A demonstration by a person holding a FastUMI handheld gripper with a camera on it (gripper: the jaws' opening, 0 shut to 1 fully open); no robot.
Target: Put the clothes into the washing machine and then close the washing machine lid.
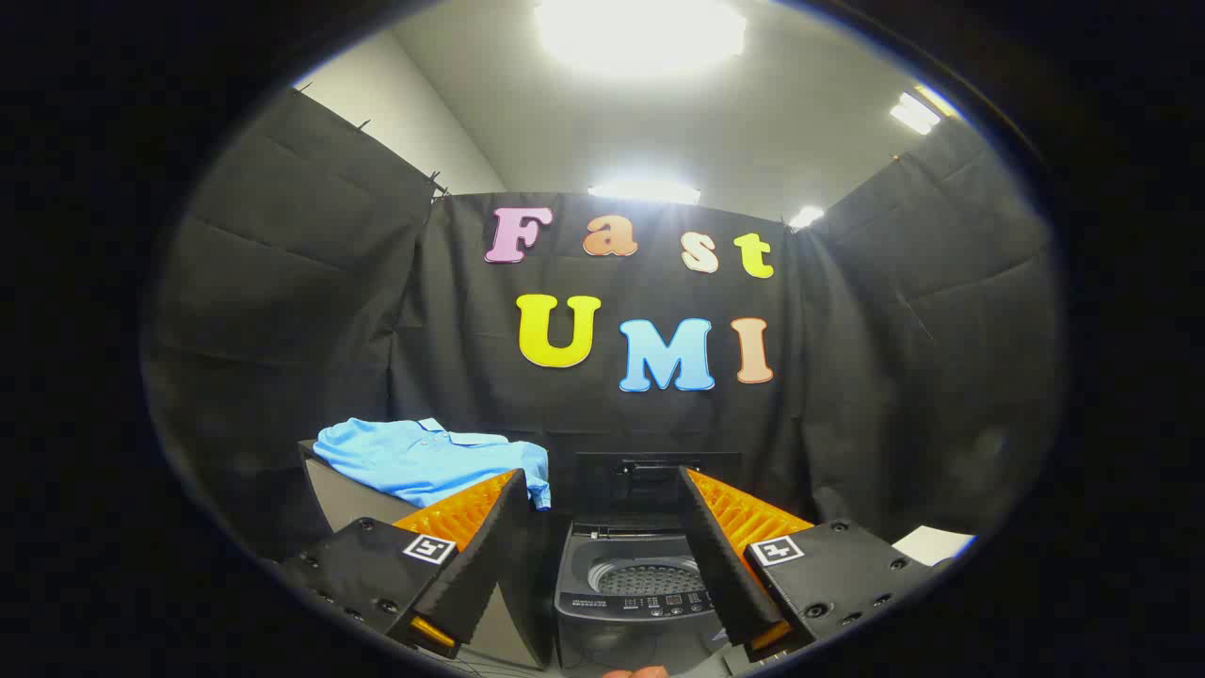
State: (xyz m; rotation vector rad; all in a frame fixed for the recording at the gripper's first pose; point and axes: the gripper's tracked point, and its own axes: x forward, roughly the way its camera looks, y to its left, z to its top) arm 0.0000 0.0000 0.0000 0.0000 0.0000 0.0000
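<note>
The claw [602,499] stands wide open and holds nothing, its two orange-ribbed, black-padded fingers [475,537] spread well apart and angled outward. Seen through the gap between them, just ahead, is the washing machine [640,584], a small dark grey top-loader with its lid [650,476] raised upright at the back. The perforated metal drum [654,576] is visible inside the opening, and a control panel [650,605] with small buttons runs along the near edge. Beyond the left finger, beside the machine, a blue polo shirt [424,461] lies folded on top of a grey bench [344,499], with one edge hanging over the side towards the machine. Black cloth walls close in the booth behind, under bright ceiling lights [640,33].
</note>
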